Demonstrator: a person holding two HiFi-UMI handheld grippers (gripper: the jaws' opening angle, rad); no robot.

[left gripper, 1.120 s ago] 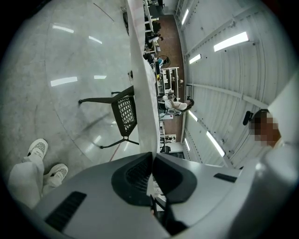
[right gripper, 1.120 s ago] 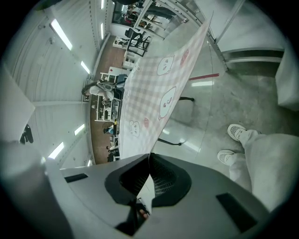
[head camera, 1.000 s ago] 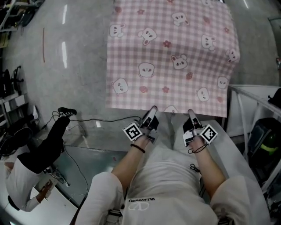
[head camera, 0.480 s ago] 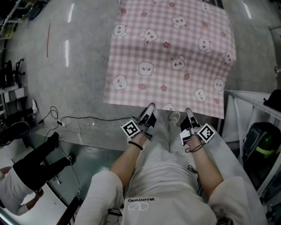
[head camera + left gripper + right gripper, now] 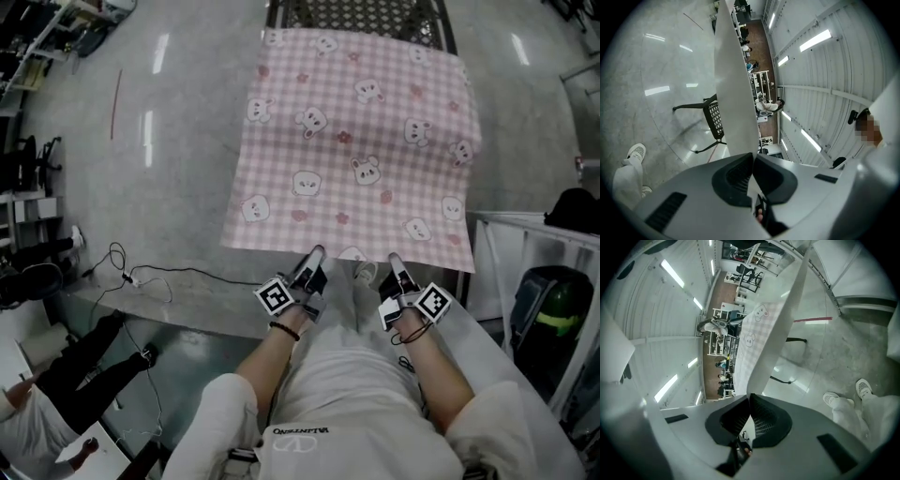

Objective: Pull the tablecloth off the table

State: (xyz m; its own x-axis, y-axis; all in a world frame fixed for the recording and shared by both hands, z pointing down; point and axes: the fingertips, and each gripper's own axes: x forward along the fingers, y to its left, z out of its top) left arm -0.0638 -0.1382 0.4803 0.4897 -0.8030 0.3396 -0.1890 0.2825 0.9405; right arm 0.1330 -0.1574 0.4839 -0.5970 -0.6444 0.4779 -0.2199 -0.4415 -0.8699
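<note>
A pink checked tablecloth [image 5: 361,150] printed with bears and flowers hangs stretched out in front of me, its near hem held up in the air. My left gripper [image 5: 316,253] is shut on that hem toward the left, my right gripper [image 5: 395,258] is shut on it toward the right. In the left gripper view the cloth [image 5: 733,89] runs edge-on out of the closed jaws of the left gripper [image 5: 753,157]. The right gripper view shows the cloth [image 5: 776,338] leaving the pinched jaws of the right gripper [image 5: 749,399] the same way. A black mesh table top [image 5: 361,13] shows past the cloth's far edge.
A white frame table [image 5: 525,244] and a black bag [image 5: 574,211] stand at the right. A black cable [image 5: 150,277] trails on the grey floor at the left, near a person [image 5: 56,394] at a white bench. My feet [image 5: 843,401] stand under the cloth.
Both grippers have lifted the cloth's near hem upward and drawn it toward me. More of the mesh table top shows beyond the far edge. The person at the lower left has shifted.
</note>
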